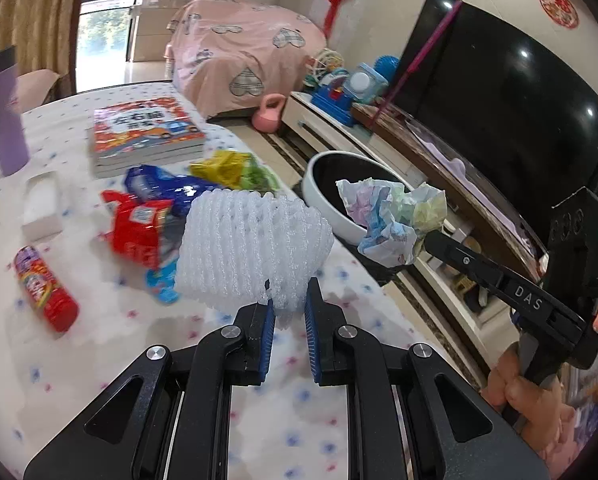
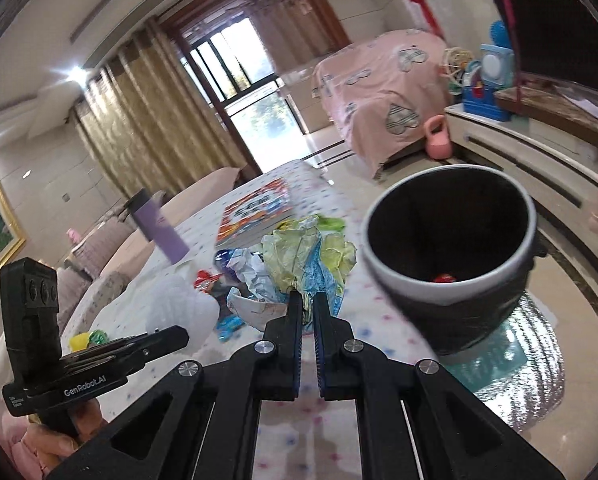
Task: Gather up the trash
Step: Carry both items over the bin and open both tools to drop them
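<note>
We count two grippers, each carrying one piece of trash. The left gripper (image 1: 290,312) pinches a lower edge of the white foam net (image 1: 255,246) between its blue pads, lifted above the dotted tablecloth (image 1: 99,360). The right gripper (image 2: 307,312) is pressed together on a crumpled paper ball (image 2: 307,256), which hangs near the rim of the one trash bin (image 2: 451,300) (white rim, dark inside). Inside the bin we see one small red item (image 2: 445,278) at the bottom.

Left on the cloth we count a red wrapper (image 1: 139,228), a blue wrapper (image 1: 159,186), a yellow-green wrapper (image 1: 235,170), one stack of books (image 1: 145,132), one purple bottle (image 1: 3,116), one red tube (image 1: 45,288) and one white box (image 1: 41,208).
</note>
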The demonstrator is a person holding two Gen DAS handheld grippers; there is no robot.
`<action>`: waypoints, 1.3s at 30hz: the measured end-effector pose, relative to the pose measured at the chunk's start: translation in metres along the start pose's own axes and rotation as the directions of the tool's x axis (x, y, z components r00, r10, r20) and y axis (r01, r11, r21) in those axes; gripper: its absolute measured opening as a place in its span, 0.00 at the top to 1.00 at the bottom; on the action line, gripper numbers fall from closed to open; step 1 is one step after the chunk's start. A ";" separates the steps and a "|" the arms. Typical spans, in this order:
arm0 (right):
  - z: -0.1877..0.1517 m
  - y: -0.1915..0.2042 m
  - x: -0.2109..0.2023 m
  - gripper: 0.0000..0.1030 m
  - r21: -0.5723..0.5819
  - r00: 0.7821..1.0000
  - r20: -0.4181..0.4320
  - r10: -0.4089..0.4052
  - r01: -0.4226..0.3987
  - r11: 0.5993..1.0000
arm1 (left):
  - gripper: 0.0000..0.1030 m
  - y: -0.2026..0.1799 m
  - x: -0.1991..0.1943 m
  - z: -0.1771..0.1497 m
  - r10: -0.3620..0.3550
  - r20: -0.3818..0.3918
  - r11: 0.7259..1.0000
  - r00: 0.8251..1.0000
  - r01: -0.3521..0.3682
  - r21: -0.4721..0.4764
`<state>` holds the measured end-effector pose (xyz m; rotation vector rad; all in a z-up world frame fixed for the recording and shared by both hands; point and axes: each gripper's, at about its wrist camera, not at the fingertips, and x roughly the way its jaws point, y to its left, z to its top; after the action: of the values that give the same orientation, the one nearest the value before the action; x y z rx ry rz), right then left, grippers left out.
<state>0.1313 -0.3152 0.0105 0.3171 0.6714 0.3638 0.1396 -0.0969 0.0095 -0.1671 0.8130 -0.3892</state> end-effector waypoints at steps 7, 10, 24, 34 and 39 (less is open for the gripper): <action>0.005 -0.029 -0.008 0.95 0.041 0.999 0.020 -0.045 0.044 0.998 | 0.87 -0.024 0.022 0.010 -0.025 -0.030 0.999 0.999 0.026 0.047; 0.008 -0.039 -0.009 0.95 0.055 0.998 0.022 -0.060 0.059 0.997 | 0.87 -0.034 0.031 0.015 -0.033 -0.043 0.997 0.999 0.035 0.064; 0.026 -0.079 -0.011 0.95 0.092 0.993 0.040 -0.113 0.109 0.990 | 0.87 -0.072 0.072 0.045 -0.053 -0.081 0.988 0.995 0.064 0.137; 0.049 -0.101 0.003 0.95 0.083 0.989 0.019 -0.148 0.146 0.986 | 0.87 -0.094 0.110 0.072 -0.051 -0.107 0.982 0.993 0.069 0.174; 0.057 -0.108 0.010 0.95 0.071 0.986 0.007 -0.164 0.163 0.984 | 0.87 -0.100 0.129 0.082 -0.046 -0.122 0.982 0.992 0.067 0.179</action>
<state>0.1995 -0.4167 0.0041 0.3281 0.6938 0.1813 0.2525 -0.2407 0.0076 0.0042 0.8845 -0.5289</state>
